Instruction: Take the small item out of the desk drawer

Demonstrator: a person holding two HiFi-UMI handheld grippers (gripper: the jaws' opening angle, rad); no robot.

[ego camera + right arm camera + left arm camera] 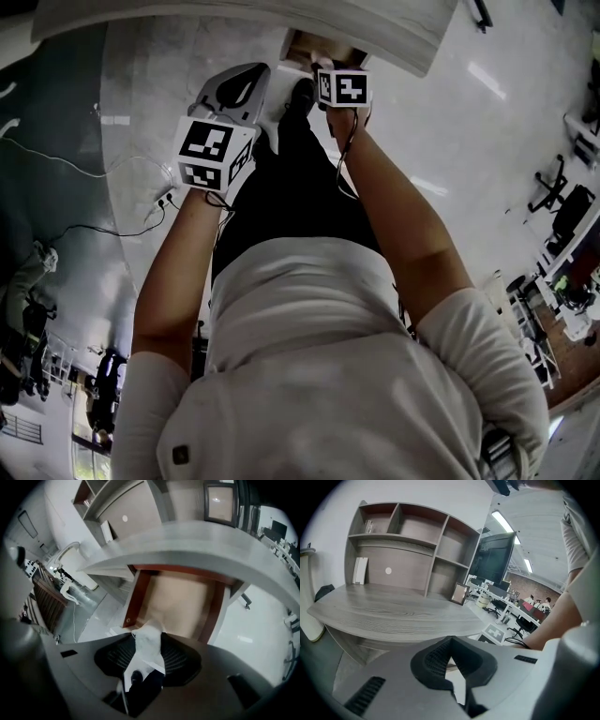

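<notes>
The desk drawer (138,592) stands pulled out under the grey desk top (187,541), and its tan bottom is bare. A small crumpled white item (148,641) sits at the drawer's near edge, pinched between the dark pads of my right gripper (149,651). In the head view that right gripper (323,70) reaches to the drawer (314,47) under the desk edge (281,19). My left gripper (239,89) hangs to the left of it, over the floor. Seen in its own view, the left gripper (451,643) has its tips together and holds nothing, below the desk top (393,611).
A shelf unit (408,550) stands on the desk with a white box (360,570), a picture frame (459,592) and a monitor (492,557) to its right. The person's dark legs (291,187) stand close to the drawer. A cable (94,169) lies on the floor at left.
</notes>
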